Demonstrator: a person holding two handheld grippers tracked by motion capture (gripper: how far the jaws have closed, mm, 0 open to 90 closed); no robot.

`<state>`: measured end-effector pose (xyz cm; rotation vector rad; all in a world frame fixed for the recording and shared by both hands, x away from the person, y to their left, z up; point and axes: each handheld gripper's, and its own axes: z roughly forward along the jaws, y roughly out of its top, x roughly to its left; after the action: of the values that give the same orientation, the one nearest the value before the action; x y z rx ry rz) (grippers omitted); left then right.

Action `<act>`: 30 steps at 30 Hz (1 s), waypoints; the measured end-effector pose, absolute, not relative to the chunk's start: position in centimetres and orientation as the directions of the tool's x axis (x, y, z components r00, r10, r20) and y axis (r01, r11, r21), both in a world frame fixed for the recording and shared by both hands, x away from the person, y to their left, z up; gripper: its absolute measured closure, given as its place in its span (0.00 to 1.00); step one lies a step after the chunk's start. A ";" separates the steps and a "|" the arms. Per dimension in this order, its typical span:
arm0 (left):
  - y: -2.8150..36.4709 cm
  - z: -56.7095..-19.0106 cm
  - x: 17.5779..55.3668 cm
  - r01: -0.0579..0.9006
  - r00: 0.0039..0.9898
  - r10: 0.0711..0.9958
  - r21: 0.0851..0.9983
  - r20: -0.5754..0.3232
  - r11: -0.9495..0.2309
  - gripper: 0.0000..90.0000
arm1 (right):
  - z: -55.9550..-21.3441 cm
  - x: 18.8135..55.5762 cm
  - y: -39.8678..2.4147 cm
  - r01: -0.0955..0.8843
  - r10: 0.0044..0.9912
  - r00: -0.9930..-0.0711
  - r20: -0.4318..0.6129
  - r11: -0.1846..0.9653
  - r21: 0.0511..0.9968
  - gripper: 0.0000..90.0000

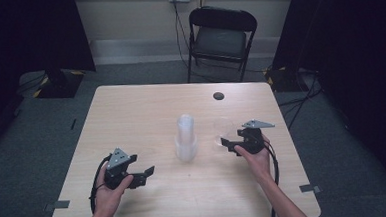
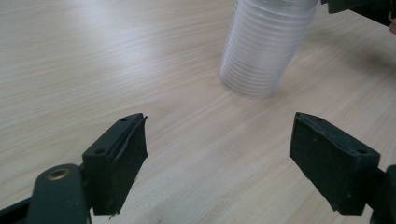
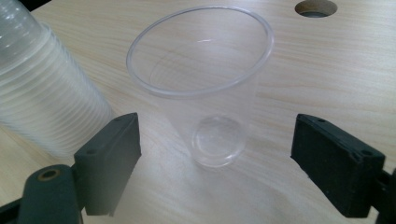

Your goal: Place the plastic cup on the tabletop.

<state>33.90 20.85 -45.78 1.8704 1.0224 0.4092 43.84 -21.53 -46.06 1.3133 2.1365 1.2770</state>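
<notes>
My right gripper (image 3: 215, 154) stands wide open, empty, with the single clear cup (image 3: 205, 88) upright on the table (image 3: 327, 70) just beyond its jaws, beside the cup stack (image 3: 42, 98). My left gripper (image 2: 217, 163) is wide too, facing the stack.

High view overhead, facing forward-down; both gripper views low, close; all share cup stack (image 1: 186, 138).

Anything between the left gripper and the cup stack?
No. In the left gripper view, bare table lies between the open left gripper and the cup stack.
</notes>
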 end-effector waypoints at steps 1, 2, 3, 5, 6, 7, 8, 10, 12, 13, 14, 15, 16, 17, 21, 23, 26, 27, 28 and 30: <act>20.9 -45.8 33.9 0.478 0.598 0.790 0.851 -0.135 -0.217 0.21 | -46.0 43.7 -21.7 0.542 0.836 -0.523 0.169 0.173 0.822 0.19; 21.0 -45.7 33.9 0.476 0.599 0.789 0.852 -0.132 -0.219 0.21 | -46.0 43.4 -21.9 0.543 0.835 -0.522 0.173 0.169 0.822 0.19; 21.0 -45.7 34.0 0.476 0.598 0.791 0.851 -0.129 -0.221 0.21 | -46.0 43.3 -22.0 0.542 0.834 -0.524 0.175 0.168 0.823 0.20; 21.0 -45.8 34.0 0.484 0.593 0.793 0.848 -0.137 -0.215 0.21 | -46.0 42.9 -22.4 0.544 0.834 -0.521 0.182 0.161 0.823 0.20; 21.0 -45.8 34.0 0.486 0.592 0.794 0.847 -0.138 -0.215 0.21 | -45.9 42.6 -22.6 0.547 0.832 -0.523 0.182 0.165 0.821 0.20; 21.0 -45.8 34.0 0.486 0.592 0.794 0.847 -0.137 -0.216 0.21 | -45.9 42.4 -22.6 0.547 0.833 -0.523 0.181 0.165 0.820 0.19; 21.0 -45.8 34.0 0.488 0.590 0.795 0.846 -0.139 -0.214 0.21 | -45.8 42.2 -22.8 0.542 0.835 -0.521 0.176 0.164 0.824 0.19; 21.0 -45.8 34.0 0.491 0.587 0.796 0.846 -0.145 -0.209 0.20 | -45.5 41.8 -22.9 0.532 0.840 -0.519 0.159 0.171 0.829 0.17; 20.9 -46.0 34.0 0.495 0.587 0.796 0.843 -0.145 -0.211 0.20 | -45.3 41.2 -23.0 0.528 0.837 -0.522 0.161 0.169 0.832 0.17; 20.9 -46.0 34.0 0.494 0.592 0.793 0.842 -0.143 -0.218 0.20 | -45.2 41.0 -23.0 0.527 0.836 -0.524 0.160 0.170 0.833 0.17; 20.9 -46.0 33.9 0.493 0.594 0.792 0.842 -0.141 -0.220 0.20 | -45.1 40.7 -23.1 0.525 0.835 -0.526 0.161 0.170 0.834 0.17; 20.8 -46.0 33.9 0.494 0.596 0.790 0.842 -0.144 -0.219 0.20 | -45.0 40.4 -23.3 0.527 0.833 -0.529 0.162 0.172 0.833 0.17; 20.8 -46.0 33.9 0.493 0.597 0.790 0.842 -0.142 -0.221 0.20 | -45.0 40.1 -23.4 0.527 0.833 -0.529 0.164 0.171 0.833 0.17; 20.8 -46.0 33.9 0.493 0.597 0.790 0.841 -0.141 -0.223 0.20 | -44.9 39.8 -23.5 0.525 0.833 -0.531 0.156 0.179 0.832 0.18; 20.7 -45.9 33.8 0.492 0.599 0.788 0.842 -0.143 -0.222 0.20 | -44.8 38.8 -23.6 0.520 0.827 -0.544 0.137 0.204 0.830 0.18; 20.7 -45.9 33.7 0.493 0.602 0.786 0.840 -0.142 -0.226 0.20 | -44.7 38.1 -23.5 0.519 0.821 -0.554 0.134 0.215 0.828 0.18; 20.7 -45.9 33.6 0.498 0.603 0.784 0.837 -0.147 -0.227 0.20 | -44.7 37.1 -23.4 0.516 0.812 -0.571 0.123 0.237 0.823 0.18; 20.6 -45.9 33.5 0.500 0.602 0.784 0.836 -0.148 -0.226 0.20 | -44.7 36.8 -23.3 0.516 0.810 -0.573 0.126 0.237 0.823 0.18; 20.6 -45.9 33.5 0.500 0.602 0.784 0.837 -0.149 -0.224 0.20 | -44.7 36.6 -23.3 0.516 0.810 -0.573 0.126 0.237 0.823 0.19; 20.6 -45.8 33.4 0.497 0.602 0.785 0.839 -0.150 -0.221 0.20 | -44.6 35.8 -23.2 0.497 0.810 -0.576 0.115 0.235 0.835 0.20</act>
<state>33.40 20.61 -45.81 1.8827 1.0287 0.3814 35.76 -23.19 -44.65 1.2082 2.1721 1.2695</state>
